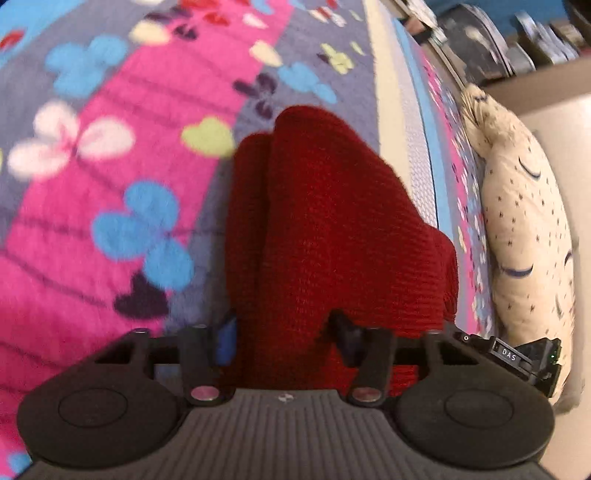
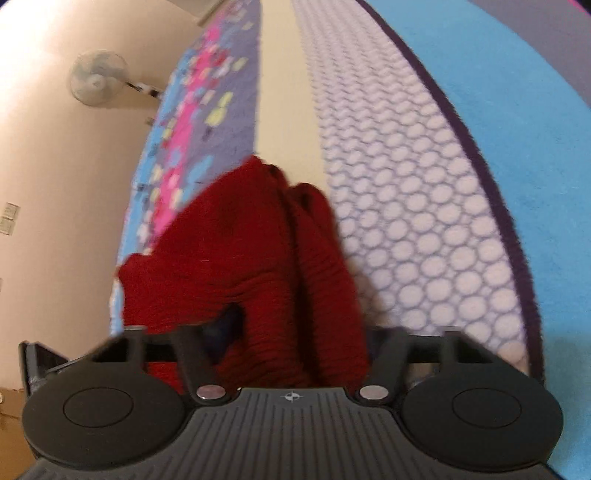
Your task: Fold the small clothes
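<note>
while the butterfly blanket (image 1: 92, 206) fills most of the view, your red knit garment (image 1: 332, 229) hangs over its cream border strip, long axis running straight ahead of both tools. your left gripper (image 1: 284, 332) and right gripper (image 2: 295, 339) each clamp its near edge; fingertips are buried in knit, and blur hides the far end.

**What you cannot see**

Your left gripper (image 1: 284, 332) fingertips are buried in the red knit garment (image 1: 332, 229), so their closure can't be read. Your right gripper (image 2: 295, 332) is likewise swallowed by cloth. Shelf items (image 1: 517, 33) blur out. The wall fan (image 2: 96, 78) is smeared.
</note>
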Demonstrator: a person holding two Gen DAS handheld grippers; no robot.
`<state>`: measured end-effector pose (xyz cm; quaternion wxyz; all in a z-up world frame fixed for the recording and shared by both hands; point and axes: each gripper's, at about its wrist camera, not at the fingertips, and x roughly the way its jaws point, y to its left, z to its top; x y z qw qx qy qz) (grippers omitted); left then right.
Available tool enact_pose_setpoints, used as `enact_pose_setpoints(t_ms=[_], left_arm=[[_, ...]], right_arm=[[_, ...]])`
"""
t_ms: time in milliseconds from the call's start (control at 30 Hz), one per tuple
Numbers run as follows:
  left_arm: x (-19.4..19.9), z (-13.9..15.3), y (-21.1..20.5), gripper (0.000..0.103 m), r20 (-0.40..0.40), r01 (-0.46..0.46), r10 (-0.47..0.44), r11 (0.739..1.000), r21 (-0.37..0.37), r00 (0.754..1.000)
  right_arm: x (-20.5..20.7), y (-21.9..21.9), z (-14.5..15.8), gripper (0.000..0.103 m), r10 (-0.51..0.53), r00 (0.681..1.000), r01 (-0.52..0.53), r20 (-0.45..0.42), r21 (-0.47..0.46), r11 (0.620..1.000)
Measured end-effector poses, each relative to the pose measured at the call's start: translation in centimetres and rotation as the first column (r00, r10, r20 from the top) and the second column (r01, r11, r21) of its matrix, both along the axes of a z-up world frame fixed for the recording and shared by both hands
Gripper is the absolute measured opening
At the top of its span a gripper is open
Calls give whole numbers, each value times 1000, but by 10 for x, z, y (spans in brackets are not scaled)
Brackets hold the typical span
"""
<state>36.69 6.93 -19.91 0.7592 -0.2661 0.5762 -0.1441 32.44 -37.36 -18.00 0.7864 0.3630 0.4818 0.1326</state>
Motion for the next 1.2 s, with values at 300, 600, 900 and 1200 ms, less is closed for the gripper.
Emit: enact_pose_setpoints(t_ms=[300,600,900,1200], left_arm=[[38,22,-23,52,41,92,-99,985,144,994],[-3,19,-8,52,39,101,-106,988,120,994],[-28,25,-15,51,37,133,-136,987,89,990],[-52,20,4,70,31,68,-72,991,115,997]], right_arm=[[-85,15,-8,40,-294,953,292,66,41,956],[-55,12,5,39,-228,971,231,76,-33,972],[-47,5,5,36,-257,963,259,87,-14,966],[-52,4,14,57,-257,957,276,131,-152,949]])
